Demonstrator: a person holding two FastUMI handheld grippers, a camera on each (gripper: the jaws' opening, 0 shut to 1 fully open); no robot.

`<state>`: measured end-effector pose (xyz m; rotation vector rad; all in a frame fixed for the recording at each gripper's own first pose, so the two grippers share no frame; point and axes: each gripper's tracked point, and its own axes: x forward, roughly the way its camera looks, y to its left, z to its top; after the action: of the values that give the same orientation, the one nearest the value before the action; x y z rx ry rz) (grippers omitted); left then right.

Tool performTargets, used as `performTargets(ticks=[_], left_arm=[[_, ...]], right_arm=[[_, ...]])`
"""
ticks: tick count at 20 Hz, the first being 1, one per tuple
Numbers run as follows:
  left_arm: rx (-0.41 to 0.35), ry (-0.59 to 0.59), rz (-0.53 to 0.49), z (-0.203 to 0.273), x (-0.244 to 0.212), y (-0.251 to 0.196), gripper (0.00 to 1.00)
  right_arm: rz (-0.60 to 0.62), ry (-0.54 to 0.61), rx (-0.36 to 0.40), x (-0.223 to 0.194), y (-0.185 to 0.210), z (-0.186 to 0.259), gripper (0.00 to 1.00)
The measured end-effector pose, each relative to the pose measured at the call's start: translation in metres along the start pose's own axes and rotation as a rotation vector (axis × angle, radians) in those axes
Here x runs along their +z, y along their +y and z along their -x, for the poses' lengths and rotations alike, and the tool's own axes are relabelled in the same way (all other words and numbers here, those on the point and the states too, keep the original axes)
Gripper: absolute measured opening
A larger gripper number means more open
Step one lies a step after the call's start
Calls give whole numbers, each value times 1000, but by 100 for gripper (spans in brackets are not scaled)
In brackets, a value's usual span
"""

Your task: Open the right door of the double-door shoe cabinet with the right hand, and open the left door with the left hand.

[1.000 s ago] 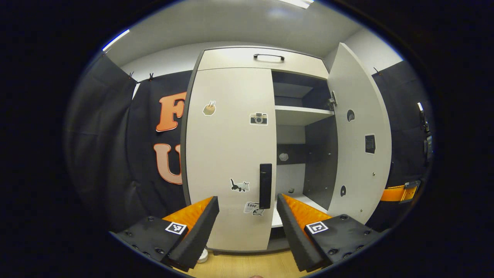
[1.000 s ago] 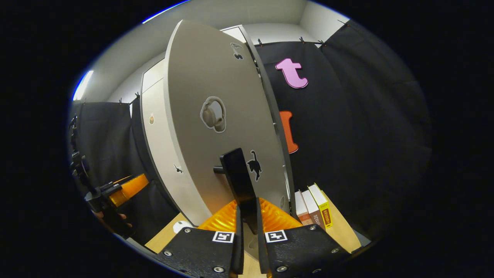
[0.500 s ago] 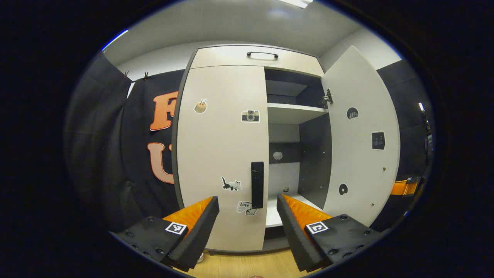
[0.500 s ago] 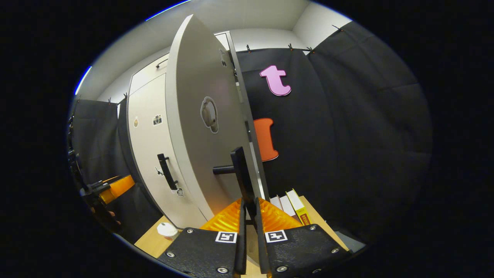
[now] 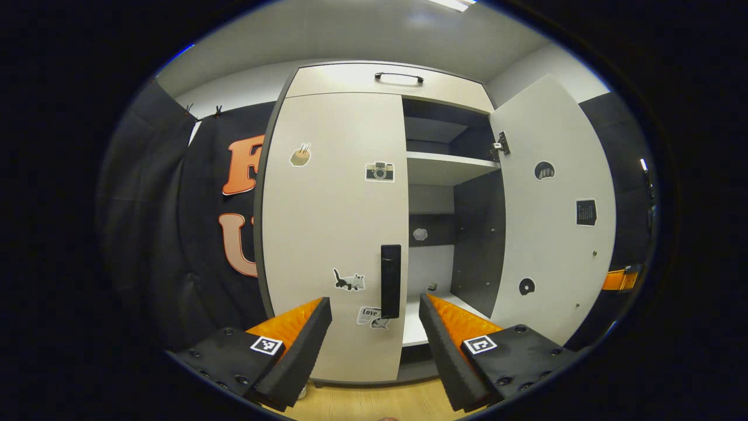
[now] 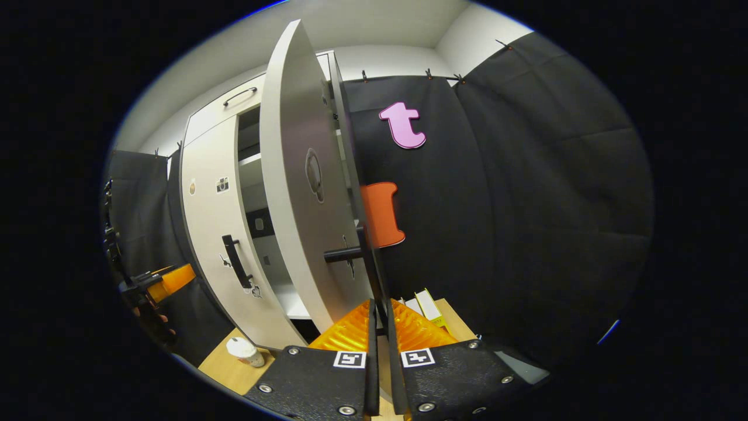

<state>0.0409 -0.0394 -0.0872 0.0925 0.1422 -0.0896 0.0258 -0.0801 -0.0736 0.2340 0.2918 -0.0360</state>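
While the shoe cabinet (image 5: 385, 82) has its right door (image 5: 552, 210) swung wide, the left door (image 5: 333, 222) sits flush. Right gripper (image 6: 378, 336) is pinched tight on the right door's handle (image 6: 368, 263); left gripper (image 5: 374, 327) hangs spread wide just before the left door's handle (image 5: 390, 280), not touching.

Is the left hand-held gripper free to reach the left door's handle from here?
Probably yes: the left hand-held gripper is open, the left door handle stands straight ahead between its fingers, and nothing lies between them.
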Motion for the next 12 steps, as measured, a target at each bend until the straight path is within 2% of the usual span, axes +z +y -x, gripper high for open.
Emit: performTargets(ticks=[3,10,12], left_arm=[[-25,14,13,-9,-4,-7,96],[-58,43,58,-34,-9,-21,96],[-80,56,71,-43,-11,-29,96]], right_arm=[[-4,-31,9,7,-3,11,8],[29,-102,-109,24,-51,33,8],[40,-104,-139,25,-59,34,13]])
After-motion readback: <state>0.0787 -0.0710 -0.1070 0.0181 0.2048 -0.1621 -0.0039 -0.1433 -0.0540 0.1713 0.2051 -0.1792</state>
